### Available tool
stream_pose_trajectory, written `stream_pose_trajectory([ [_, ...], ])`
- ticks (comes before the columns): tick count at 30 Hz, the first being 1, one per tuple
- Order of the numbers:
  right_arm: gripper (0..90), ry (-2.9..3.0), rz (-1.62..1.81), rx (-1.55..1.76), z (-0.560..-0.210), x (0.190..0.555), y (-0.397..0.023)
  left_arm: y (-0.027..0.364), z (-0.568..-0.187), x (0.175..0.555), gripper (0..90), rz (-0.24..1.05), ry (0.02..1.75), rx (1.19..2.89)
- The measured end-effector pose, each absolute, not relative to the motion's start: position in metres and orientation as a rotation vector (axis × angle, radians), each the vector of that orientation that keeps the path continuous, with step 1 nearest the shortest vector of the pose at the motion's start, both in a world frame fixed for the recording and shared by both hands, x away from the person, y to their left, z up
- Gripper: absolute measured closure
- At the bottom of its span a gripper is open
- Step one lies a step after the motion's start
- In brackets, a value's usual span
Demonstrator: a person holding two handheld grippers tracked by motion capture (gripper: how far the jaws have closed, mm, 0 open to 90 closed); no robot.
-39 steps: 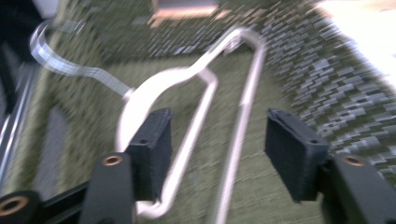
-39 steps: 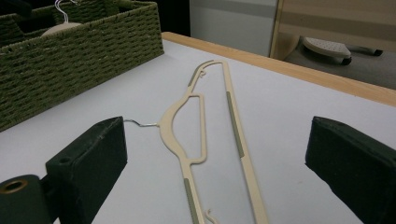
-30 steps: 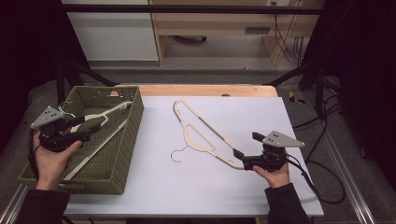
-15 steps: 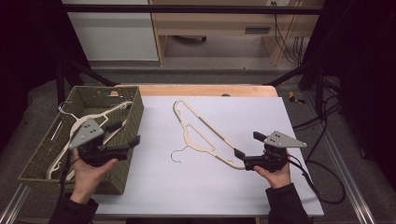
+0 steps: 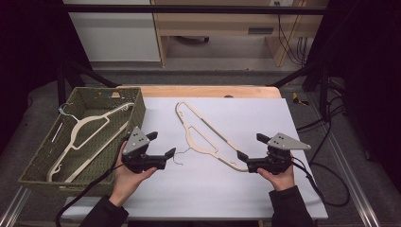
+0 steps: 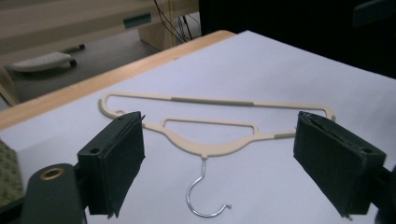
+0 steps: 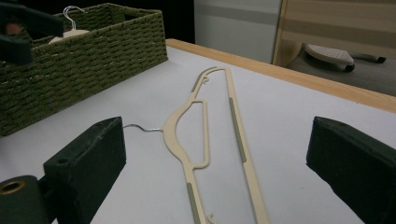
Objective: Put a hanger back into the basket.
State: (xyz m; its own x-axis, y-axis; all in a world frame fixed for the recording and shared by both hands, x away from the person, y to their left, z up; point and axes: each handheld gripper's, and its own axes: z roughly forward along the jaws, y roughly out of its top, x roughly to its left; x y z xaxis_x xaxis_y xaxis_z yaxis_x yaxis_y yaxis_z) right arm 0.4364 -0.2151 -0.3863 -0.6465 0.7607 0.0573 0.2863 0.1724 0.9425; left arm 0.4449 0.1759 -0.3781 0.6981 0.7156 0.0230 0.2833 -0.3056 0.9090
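Lying flat on the white table [image 5: 213, 198], the cream hanger [image 5: 208, 137] stretches diagonally between the two hands, its wire hook [image 5: 178, 158] pointing toward the near left and one shoulder end reaching toward the near right. That layout looks handy for a two-handed pick-up: the left gripper [image 5: 163, 149] hovers just beside the hook with its jaws spread wide, having just been opening, and nothing sits between them; in the left gripper view the hanger's neck and hook lie squarely in the gap ahead of the pads. The right gripper [image 5: 242, 155] waits at the near right end of the hanger, jaws also spread, and the right gripper view shows the hanger's bars running away between its pads without being pinched. Off to the left stands a green woven basket [image 5: 137, 101] with another cream hanger [image 5: 87, 130] resting inside, which I take to be where this one is headed. Some things are hard to judge: whether the right gripper's nearer jaw tip touches the hanger's end or merely hovers over it, since the end is cut off at the bottom of that view; the basket hanger's lower part is partly masked by the left forearm and basket wall.
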Motion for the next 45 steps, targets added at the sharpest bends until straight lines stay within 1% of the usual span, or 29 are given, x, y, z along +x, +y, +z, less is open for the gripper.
stream_pose_trajectory([
  [6,5.4,2.029,1.483,0.981,-0.387,0.436,-0.215,0.163,-0.401,0.463,12.3,0.468,0.816,1.918],
  [10,5.4,2.034,1.481,0.982,-0.388,0.437,-0.213,0.158,-0.414,0.474,12.4,0.444,0.846,1.941],
  [12,5.5,2.036,1.484,0.981,-0.388,0.437,-0.213,0.156,-0.419,0.477,14.6,0.420,0.853,1.939],
  [15,5.6,2.037,1.485,0.976,-0.388,0.437,-0.213,0.150,-0.422,0.480,16.5,0.436,0.855,1.982],
  [17,5.6,2.042,1.485,0.979,-0.388,0.437,-0.213,0.139,-0.423,0.480,14.7,0.491,0.841,2.044],
  [19,5.6,2.042,1.486,0.978,-0.388,0.437,-0.213,0.126,-0.423,0.479,16.3,0.509,0.819,2.050],
  [20,5.6,2.043,1.486,0.979,-0.388,0.437,-0.212,0.122,-0.425,0.480,17.1,0.490,0.811,2.033],
  [21,5.6,2.043,1.491,0.977,-0.388,0.436,-0.212,0.118,-0.427,0.482,19.8,0.464,0.822,2.036],
  [24,5.7,2.043,1.497,0.968,-0.388,0.436,-0.213,0.109,-0.439,0.490,21.5,0.456,0.844,2.070],
  [29,5.8,2.040,1.501,0.969,-0.387,0.436,-0.214,0.109,-0.456,0.507,29.2,0.452,0.901,2.113],
  [33,5.9,2.041,1.497,0.969,-0.387,0.436,-0.213,0.112,-0.465,0.515,38.5,0.436,0.919,2.147],
  [36,6.1,2.044,1.495,0.967,-0.388,0.437,-0.213,0.113,-0.470,0.519,48.0,0.420,0.927,2.167],
  [42,6.1,2.050,1.488,0.965,-0.389,0.438,-0.212,0.113,-0.476,0.522,63.0,0.427,0.923,2.193],
  [45,6.1,2.048,1.490,0.971,-0.389,0.437,-0.211,0.114,-0.478,0.524,67.2,0.425,0.930,2.185],
])
